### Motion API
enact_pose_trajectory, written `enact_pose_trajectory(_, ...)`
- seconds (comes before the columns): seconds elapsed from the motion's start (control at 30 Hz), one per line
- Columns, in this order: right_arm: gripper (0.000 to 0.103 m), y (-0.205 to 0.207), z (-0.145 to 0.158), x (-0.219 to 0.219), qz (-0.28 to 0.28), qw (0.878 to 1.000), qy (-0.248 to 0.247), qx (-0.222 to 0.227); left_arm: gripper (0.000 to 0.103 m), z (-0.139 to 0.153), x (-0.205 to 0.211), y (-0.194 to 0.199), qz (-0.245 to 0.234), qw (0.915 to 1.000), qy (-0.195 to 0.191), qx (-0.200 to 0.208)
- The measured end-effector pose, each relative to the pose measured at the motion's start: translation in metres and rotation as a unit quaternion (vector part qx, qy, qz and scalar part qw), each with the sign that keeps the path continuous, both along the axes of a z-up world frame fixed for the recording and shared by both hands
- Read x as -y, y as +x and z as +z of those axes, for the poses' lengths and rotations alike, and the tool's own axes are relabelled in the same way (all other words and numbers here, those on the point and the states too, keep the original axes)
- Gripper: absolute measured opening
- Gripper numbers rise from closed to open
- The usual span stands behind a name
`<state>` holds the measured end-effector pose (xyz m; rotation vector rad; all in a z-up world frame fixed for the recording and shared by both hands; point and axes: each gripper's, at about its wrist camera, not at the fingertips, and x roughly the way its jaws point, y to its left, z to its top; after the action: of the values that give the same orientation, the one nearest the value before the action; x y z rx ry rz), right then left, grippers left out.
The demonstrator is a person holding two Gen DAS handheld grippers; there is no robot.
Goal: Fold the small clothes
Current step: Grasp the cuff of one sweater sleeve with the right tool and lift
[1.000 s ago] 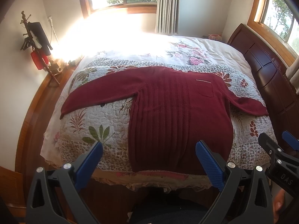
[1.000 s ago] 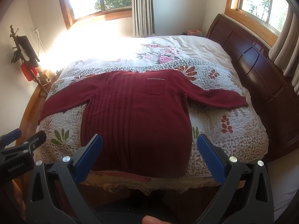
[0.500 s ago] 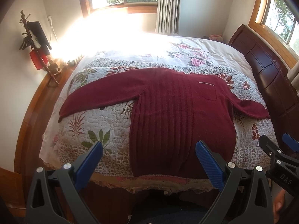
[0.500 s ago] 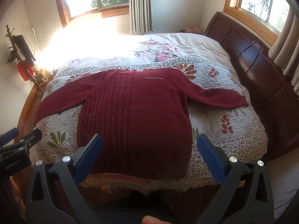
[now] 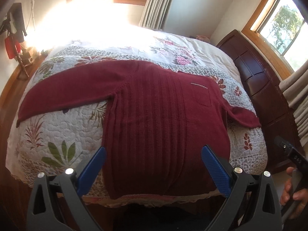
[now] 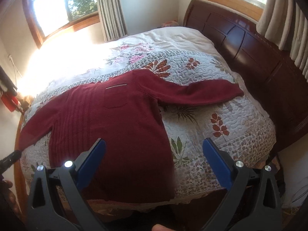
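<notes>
A dark red knitted sweater lies flat on the quilted bed, both sleeves spread out to the sides and its hem at the near edge. A small chest pocket faces up. My left gripper hangs open just above the hem, its blue pads wide apart and nothing between them. Over the sweater's right lower side my right gripper is also open and empty. The right sleeve stretches toward the headboard side.
The floral quilt covers the bed. A dark wooden headboard runs along the right. A stand with red and black gear is by the left wall. A hand holds the other gripper at the left view's right edge.
Both grippers have moved closer to the bed and the sweater fills more of each view. The right view has swung to the right, toward the right sleeve. Both stay open.
</notes>
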<state>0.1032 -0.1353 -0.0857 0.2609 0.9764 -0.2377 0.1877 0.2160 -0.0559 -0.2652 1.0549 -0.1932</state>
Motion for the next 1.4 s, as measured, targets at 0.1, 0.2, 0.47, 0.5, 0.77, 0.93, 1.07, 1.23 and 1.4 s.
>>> enact_pose_trajectory(0.1,0.099,0.008,-0.021,0.073,-0.079,0.992,0.098,0.014,0.099,0.001,0.002,0.008,0.025,0.9992,-0.029,0.002)
enact_pose_trajectory(0.2,0.091,0.017,-0.049,0.145,-0.15,0.97,0.191,0.027,0.099,0.003,0.011,0.014,0.049,0.9973,-0.055,0.003)
enact_pose_trajectory(0.47,0.069,0.043,-0.14,0.319,-0.256,0.882,0.384,0.09,0.099,0.015,0.07,0.037,0.057,0.9966,-0.059,-0.002)
enact_pose_trajectory(0.5,0.069,0.045,-0.149,0.338,-0.269,0.873,0.393,0.105,0.099,0.016,0.077,0.041,0.06,0.9965,-0.059,-0.006)
enact_pose_trajectory(0.77,0.05,0.076,-0.232,0.441,-0.313,0.822,0.462,0.112,0.099,0.017,0.12,0.061,0.082,0.9937,-0.07,-0.03)
enact_pose_trajectory(0.93,0.05,0.09,-0.253,0.461,-0.327,0.819,0.462,0.095,0.099,0.017,0.135,0.067,0.081,0.9893,-0.112,-0.047)
enact_pose_trajectory(1.07,0.05,0.101,-0.259,0.468,-0.326,0.822,0.459,0.091,0.099,0.016,0.138,0.068,0.096,0.9825,-0.153,-0.047)
enact_pose_trajectory(1.23,0.039,0.111,-0.263,0.476,-0.322,0.825,0.458,0.081,0.099,0.014,0.143,0.068,0.122,0.9778,-0.164,-0.046)
enact_pose_trajectory(1.4,0.011,0.115,-0.26,0.481,-0.312,0.83,0.456,0.074,0.099,-0.005,0.137,0.069,0.153,0.9664,-0.188,-0.085)
